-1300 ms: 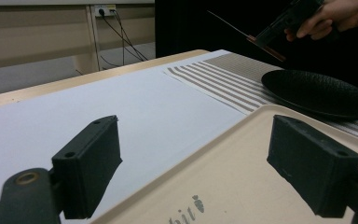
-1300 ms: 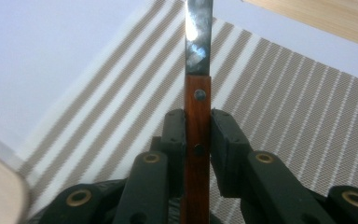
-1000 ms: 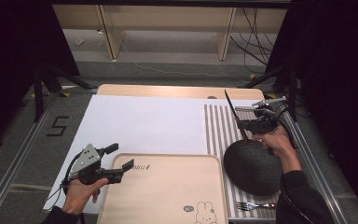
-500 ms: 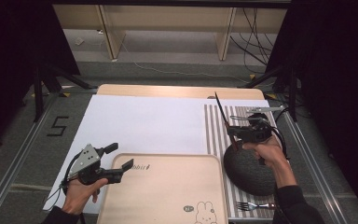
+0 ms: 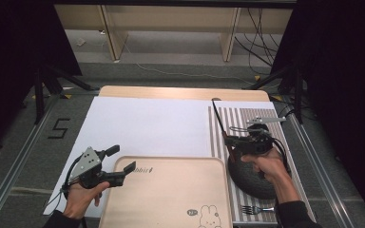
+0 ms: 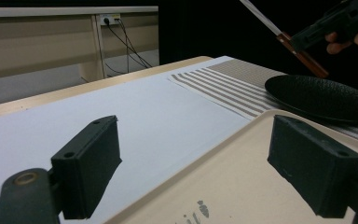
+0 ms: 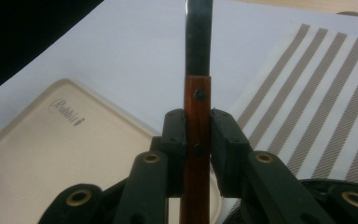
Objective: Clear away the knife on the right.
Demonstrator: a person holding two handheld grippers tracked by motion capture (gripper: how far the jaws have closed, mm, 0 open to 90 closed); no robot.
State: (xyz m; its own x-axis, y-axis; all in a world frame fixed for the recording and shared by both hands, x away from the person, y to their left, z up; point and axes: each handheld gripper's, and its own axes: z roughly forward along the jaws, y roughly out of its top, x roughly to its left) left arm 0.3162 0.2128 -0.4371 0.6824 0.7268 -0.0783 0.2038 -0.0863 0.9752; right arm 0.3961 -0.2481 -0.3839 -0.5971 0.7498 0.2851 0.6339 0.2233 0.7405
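Right gripper (image 7: 198, 135) clamps a knife (image 7: 197, 112) by its wooden handle, blade raised above the black plate (image 5: 252, 178), apparently bound for the tray (image 5: 171, 194); left gripper (image 6: 196, 163) gapes, empty, astride the tray's edge.

The wooden tray (image 7: 74, 154) carries the script word "Rabbit" near one corner, with a small upright mark after it. On the floor (image 5: 28, 156) left of the worktop, black tape forms the digit "5" (image 5: 58, 128). A small dark round stamp beside the tray's rabbit drawing is too small to read.
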